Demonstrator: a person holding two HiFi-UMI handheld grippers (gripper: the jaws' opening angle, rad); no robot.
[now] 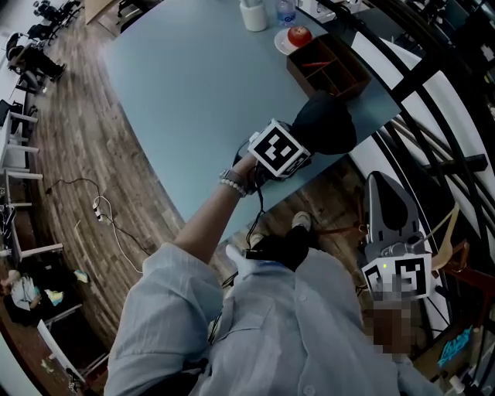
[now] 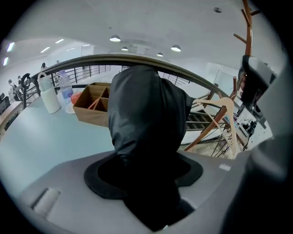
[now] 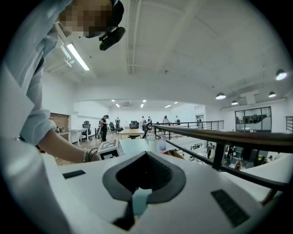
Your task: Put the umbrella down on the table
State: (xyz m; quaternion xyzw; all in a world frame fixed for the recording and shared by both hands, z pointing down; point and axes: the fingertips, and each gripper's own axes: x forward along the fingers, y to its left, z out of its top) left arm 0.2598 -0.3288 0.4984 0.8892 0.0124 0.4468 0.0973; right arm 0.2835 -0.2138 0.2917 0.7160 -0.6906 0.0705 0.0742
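Note:
The folded black umbrella (image 1: 329,122) hangs over the near right edge of the pale blue table (image 1: 193,93). My left gripper (image 1: 306,144) is shut on it, its marker cube facing up. In the left gripper view the umbrella (image 2: 146,119) fills the middle, its fabric pinched in the left gripper (image 2: 146,185); whether it touches the tabletop is hidden. My right gripper (image 1: 387,193) is held off the table, low beside the person's right side, shut and holding nothing. In the right gripper view the right gripper (image 3: 144,176) points across the room with nothing in it.
A wooden divided box (image 1: 329,66) stands just beyond the umbrella, with an apple on a plate (image 1: 299,35), a white jug (image 1: 253,14) and a bottle (image 1: 286,9) farther back. A railing (image 1: 433,85) and a wooden hanger (image 2: 219,123) lie to the right. Cables (image 1: 104,213) trail on the wood floor.

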